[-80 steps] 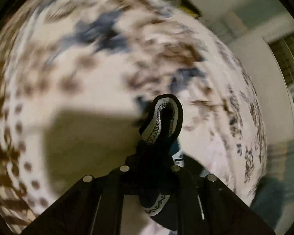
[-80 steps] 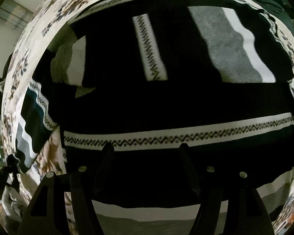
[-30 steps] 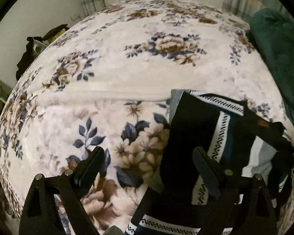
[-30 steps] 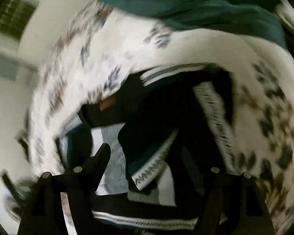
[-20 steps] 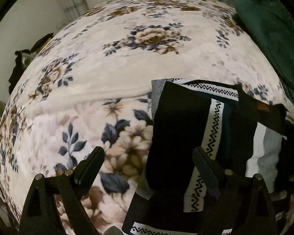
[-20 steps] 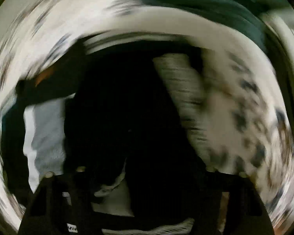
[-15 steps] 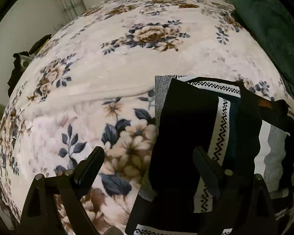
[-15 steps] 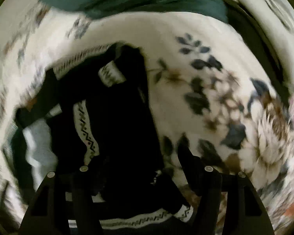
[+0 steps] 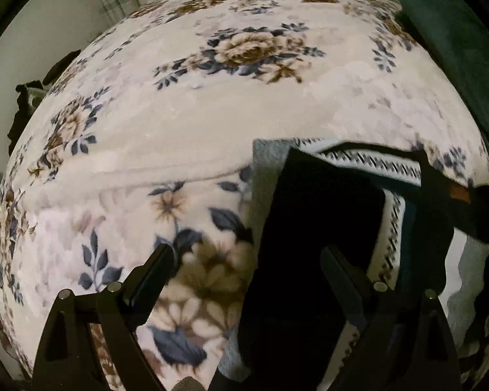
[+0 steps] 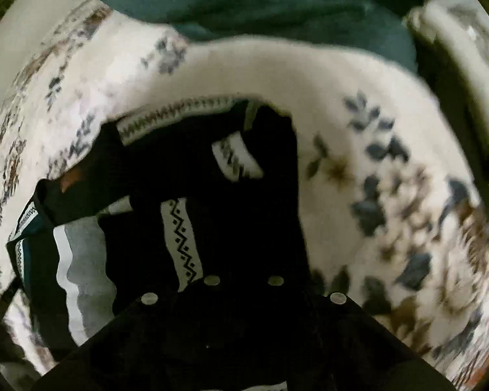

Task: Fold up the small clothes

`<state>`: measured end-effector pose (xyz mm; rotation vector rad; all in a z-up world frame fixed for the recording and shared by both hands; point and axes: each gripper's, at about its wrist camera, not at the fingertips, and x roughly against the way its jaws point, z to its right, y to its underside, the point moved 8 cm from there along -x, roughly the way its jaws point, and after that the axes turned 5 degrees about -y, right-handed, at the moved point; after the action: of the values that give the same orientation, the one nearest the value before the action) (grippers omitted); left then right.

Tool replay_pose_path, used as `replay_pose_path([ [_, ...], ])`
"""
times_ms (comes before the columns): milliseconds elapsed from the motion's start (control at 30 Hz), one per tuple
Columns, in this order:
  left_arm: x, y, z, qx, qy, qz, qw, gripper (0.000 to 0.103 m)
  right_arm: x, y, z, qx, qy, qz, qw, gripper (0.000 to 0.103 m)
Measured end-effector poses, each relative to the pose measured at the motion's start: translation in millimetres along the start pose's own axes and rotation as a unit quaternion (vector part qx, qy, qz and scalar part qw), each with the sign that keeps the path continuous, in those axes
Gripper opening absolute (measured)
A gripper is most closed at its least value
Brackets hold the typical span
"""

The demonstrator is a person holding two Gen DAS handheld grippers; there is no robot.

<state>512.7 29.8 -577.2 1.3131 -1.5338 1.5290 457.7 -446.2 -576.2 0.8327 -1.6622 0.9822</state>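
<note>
A black knit sweater [image 9: 326, 202] with white zigzag bands and grey and teal stripes lies partly folded on the floral blanket [image 9: 212, 114]. My left gripper [image 9: 246, 249] hangs open over the sweater's left edge, one finger above the blanket and the other above the black knit, with nothing pinched. In the right wrist view the sweater [image 10: 212, 195] fills the lower middle. My right gripper [image 10: 243, 270] points steeply down with its jaws brought together, and its dark tips sink into the black fabric, where dark on dark hides the exact pinch.
A dark green cloth [image 10: 277, 9] is heaped along the far side of the bed, seen also as a green cloth [image 9: 456, 49] at the top right. Dark items [image 9: 26, 104] sit past the bed's left edge. Curtains and a pale wall stand behind.
My right gripper has swung over the sweater and gone from wide open to shut. My left gripper, still open, has come lower and nearer the sweater's left edge.
</note>
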Motion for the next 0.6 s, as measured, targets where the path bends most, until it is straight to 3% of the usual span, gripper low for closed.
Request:
replay_pose_path([
  [100, -8.9, -2.4, 0.3, -0.009, -0.008, -0.002, 0.9999, 0.092, 12.9, -9.8, 8.5, 0.002, 0.022, 0.028, 0.999, 0.001],
  [200, -30.8, 3.8, 3.4, -0.031, -0.022, -0.024, 0.999, 0.092, -1.8, -14.2, 25.8, -0.007, 0.04, 0.001, 0.999, 0.001],
  [333, -40.3, 6.5, 5.2, -0.042, -0.013, -0.032, 0.9985, 0.092, -20.5, -17.1, 19.6, -0.001, 0.039, -0.025, 0.999, 0.002],
  [400, -31.1, 3.3, 2.6, -0.041, -0.007, -0.025, 0.9988, 0.092, -19.0, -18.4, 15.4, -0.01, 0.013, -0.04, 0.999, 0.013],
  [433, -23.7, 1.8, 0.9, -0.038, -0.002, -0.018, 0.9991, 0.092, -15.0, -18.3, 14.0, -0.014, 0.003, -0.041, 0.999, 0.032],
  [467, -13.9, 0.4, -1.2, -0.033, 0.007, -0.01, 0.9994, 0.092, -7.4, -16.6, 13.3, -0.017, -0.009, -0.04, 0.999, 0.061],
  [500, -2.3, -0.8, -3.1, -0.027, 0.017, 0.002, 0.9995, 0.092, -2.6, -15.2, 13.3, -0.018, -0.017, -0.038, 0.999, 0.072],
  [533, 8.9, -1.0, -3.7, -0.026, 0.025, 0.012, 0.9993, 0.095, 6.2, -10.3, 12.2, -0.017, -0.032, -0.039, 0.999, 0.078],
  [600, 25.6, -1.0, -0.7, -0.03, 0.03, 0.027, 0.9988, 0.102, 22.1, 1.4, 10.0, -0.01, -0.036, -0.047, 0.998, 0.078],
])
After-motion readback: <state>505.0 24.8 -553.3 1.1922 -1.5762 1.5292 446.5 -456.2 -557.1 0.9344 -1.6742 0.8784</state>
